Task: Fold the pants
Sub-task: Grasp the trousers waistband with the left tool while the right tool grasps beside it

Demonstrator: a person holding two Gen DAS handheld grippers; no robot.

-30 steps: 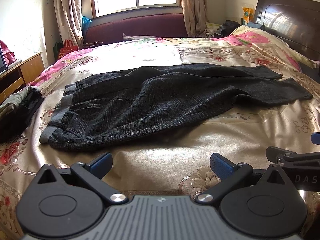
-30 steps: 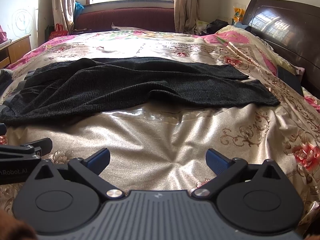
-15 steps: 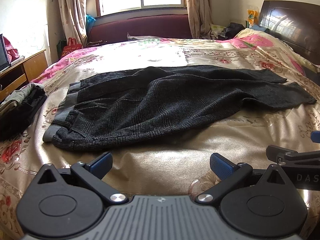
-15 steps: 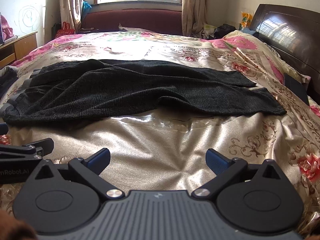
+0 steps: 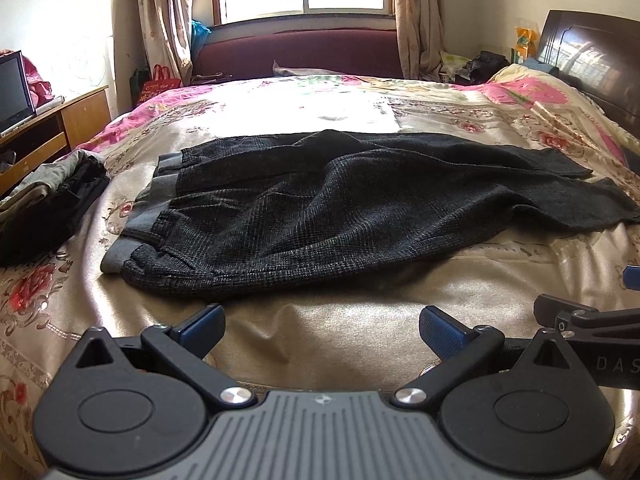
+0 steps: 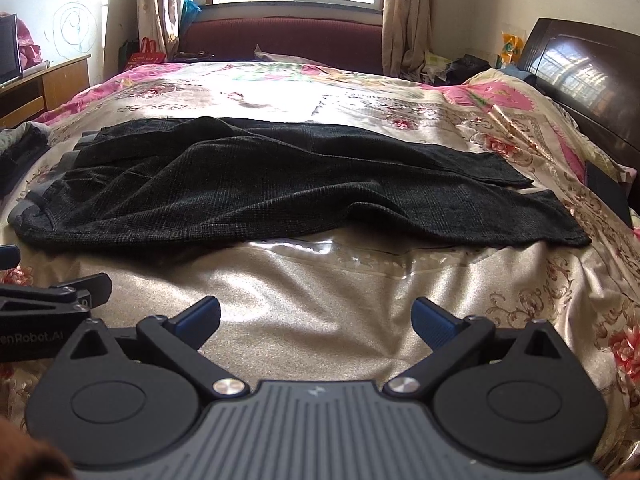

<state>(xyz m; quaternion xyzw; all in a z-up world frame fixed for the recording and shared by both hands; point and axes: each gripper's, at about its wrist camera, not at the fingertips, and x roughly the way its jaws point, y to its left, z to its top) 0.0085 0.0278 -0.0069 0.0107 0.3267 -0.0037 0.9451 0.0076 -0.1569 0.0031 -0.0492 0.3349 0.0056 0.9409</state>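
Pants [image 5: 332,216]: dark charcoal knit with a faint check weave, spread flat across the floral bedspread, unfolded. Waistband to the left, grey ribbed band showing at the edge (several layers visible, slightly bunched). Both legs run to the right, lying close side by side and parting slightly at the hems. Fabric rumpled, with a raised ridge near the crotch. Near edge uneven.

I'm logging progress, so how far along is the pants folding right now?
Done: the dark pants lie spread across the bedspread, legs side by side, unfolded. In hand: nothing; the left gripper and right gripper are open, short of the fabric. Left: every fold.
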